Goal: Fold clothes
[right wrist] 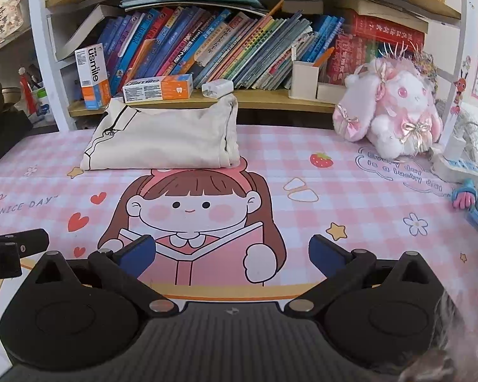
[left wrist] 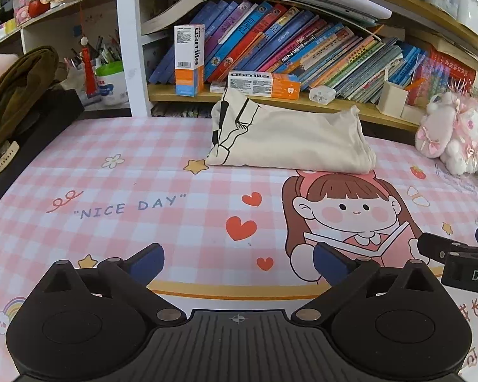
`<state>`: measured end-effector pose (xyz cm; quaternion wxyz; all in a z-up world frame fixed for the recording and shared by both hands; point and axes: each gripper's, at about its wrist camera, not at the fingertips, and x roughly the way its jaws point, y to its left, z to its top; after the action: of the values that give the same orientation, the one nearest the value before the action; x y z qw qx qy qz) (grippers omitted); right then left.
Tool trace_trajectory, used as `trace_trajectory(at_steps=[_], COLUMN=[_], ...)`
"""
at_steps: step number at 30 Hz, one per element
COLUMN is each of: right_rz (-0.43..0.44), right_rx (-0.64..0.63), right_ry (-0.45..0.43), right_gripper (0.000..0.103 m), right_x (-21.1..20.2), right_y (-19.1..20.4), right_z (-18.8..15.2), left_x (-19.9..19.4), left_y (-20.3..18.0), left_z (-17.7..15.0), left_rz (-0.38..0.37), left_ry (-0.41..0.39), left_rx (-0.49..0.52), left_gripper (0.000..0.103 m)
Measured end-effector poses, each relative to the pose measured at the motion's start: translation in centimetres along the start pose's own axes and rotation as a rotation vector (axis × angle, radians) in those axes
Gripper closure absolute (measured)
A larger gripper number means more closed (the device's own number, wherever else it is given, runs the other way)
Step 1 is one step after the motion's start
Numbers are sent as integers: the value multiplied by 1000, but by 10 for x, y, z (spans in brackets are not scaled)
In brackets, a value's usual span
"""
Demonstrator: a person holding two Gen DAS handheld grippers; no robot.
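From the left wrist, the left gripper (left wrist: 239, 262) hangs wide open and empty, its blue padded fingers (left wrist: 146, 262) above a smooth pink checked mat (left wrist: 127, 172). A soft cream shirt (left wrist: 290, 140), folded into a plump rectangle, lies farther back by the shelf.

From the right wrist, the right gripper (right wrist: 232, 256) is likewise spread, holding nothing; the shirt (right wrist: 165, 140) sits ahead, a fluffy toy rabbit (right wrist: 395, 111) well right.

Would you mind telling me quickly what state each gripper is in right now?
Left gripper: open, holding nothing, above the pink mat.
Right gripper: open, holding nothing; the folded cream garment lies untouched beyond it.
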<state>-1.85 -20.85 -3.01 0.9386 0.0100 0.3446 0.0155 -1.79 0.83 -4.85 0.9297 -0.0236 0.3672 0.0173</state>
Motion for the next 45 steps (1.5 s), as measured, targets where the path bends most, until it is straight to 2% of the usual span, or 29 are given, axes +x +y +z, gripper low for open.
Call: trace_trajectory(at_steps=[45], right_rz=[-1], right_rx=[-6], right_ry=[45], right_gripper=[0], right_x=[2], right_y=[0], right_z=[-6], left_x=[0], left_y=[-2], left_z=[-3], left_rz=[-3], left_ry=[21], left_rx=[9], left_gripper=[2])
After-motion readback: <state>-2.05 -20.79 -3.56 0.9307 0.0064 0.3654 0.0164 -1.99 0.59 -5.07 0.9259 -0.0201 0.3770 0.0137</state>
